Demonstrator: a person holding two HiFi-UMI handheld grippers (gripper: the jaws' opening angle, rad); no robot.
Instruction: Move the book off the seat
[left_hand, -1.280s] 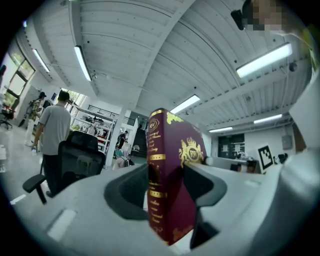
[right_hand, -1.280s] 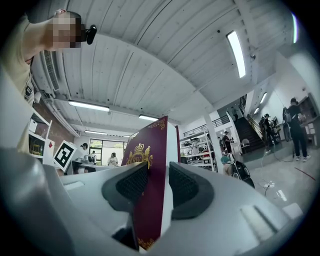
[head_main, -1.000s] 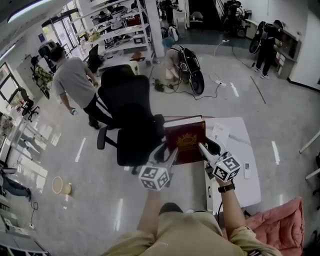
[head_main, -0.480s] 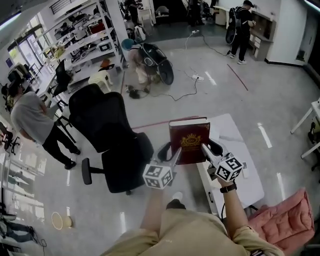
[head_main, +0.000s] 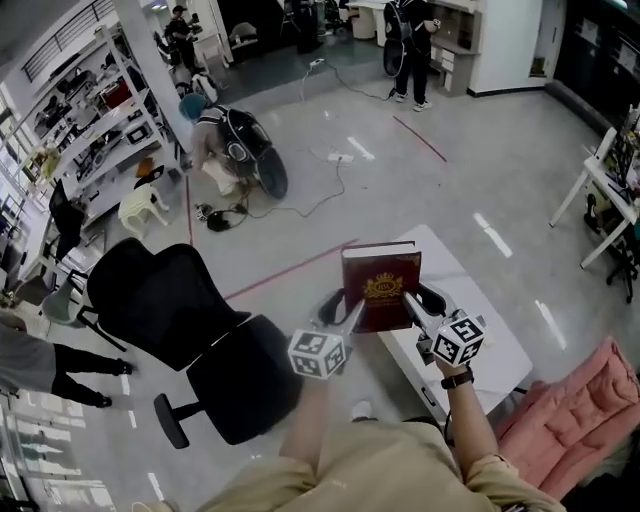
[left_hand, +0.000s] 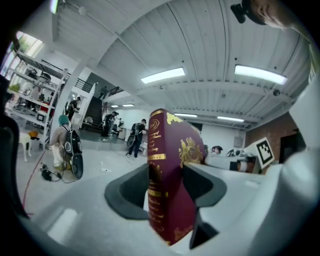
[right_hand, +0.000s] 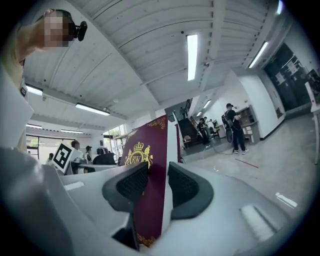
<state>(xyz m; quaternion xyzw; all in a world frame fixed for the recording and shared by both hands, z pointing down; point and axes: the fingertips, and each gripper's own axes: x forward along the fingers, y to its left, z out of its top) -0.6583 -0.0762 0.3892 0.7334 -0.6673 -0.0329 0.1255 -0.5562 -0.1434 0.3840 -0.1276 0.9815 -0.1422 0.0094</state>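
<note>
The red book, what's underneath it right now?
A white table shows below the red book, which the left gripper and right gripper clamp. The tabletop directly beneath is covered.

White desk (head_main: 500, 355) top mostly bare, free room above it. Black office chair (head_main: 185, 320) blocks the left side, pink cushion (head_main: 565, 420) crowds lower right. Floor (head_main: 430, 190) beyond the desk is wide open.

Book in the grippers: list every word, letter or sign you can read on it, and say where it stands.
"RW": gold letters under a crown on the book's maroon cover.
Gold lettering on the spine: too blurred to read.
</note>
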